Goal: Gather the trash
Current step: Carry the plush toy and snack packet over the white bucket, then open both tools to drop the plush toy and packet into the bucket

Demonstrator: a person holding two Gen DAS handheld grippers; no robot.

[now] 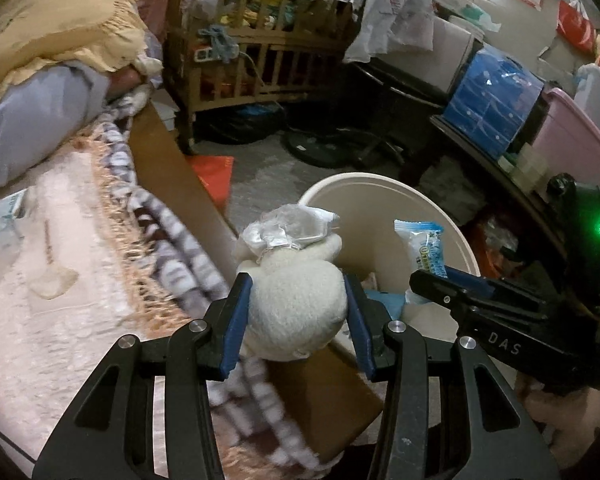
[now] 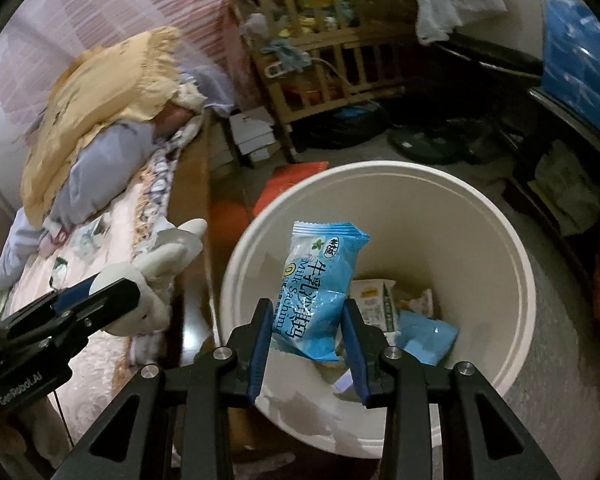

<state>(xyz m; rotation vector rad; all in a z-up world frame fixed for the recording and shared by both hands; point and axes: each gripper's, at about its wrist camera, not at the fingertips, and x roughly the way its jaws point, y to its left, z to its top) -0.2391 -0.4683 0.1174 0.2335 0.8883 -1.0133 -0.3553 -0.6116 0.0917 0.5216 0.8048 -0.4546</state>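
Observation:
My right gripper [image 2: 307, 316] is shut on a blue snack wrapper [image 2: 320, 280] and holds it over the open cream trash bin [image 2: 500, 240]. The bin holds other wrappers [image 2: 424, 330] at its bottom. My left gripper [image 1: 298, 304] is shut on a white plush toy [image 1: 296, 304] with a crumpled silvery wrapper [image 1: 292, 228] on top of it, at the bed's edge just left of the bin [image 1: 380, 184]. The right gripper [image 1: 452, 284] with the wrapper [image 1: 424, 248] also shows in the left wrist view, and the left gripper [image 2: 100, 292] with the toy [image 2: 160, 264] in the right wrist view.
A bed [image 1: 60, 280] with a pink blanket, a fringed throw and pillows [image 1: 60, 28] lies to the left, with a wrapper [image 1: 4, 220] on it. A wooden crib [image 1: 260, 40] stands behind. A dark desk [image 1: 500, 168] with boxes is to the right. A red bag [image 1: 216, 168] lies on the floor.

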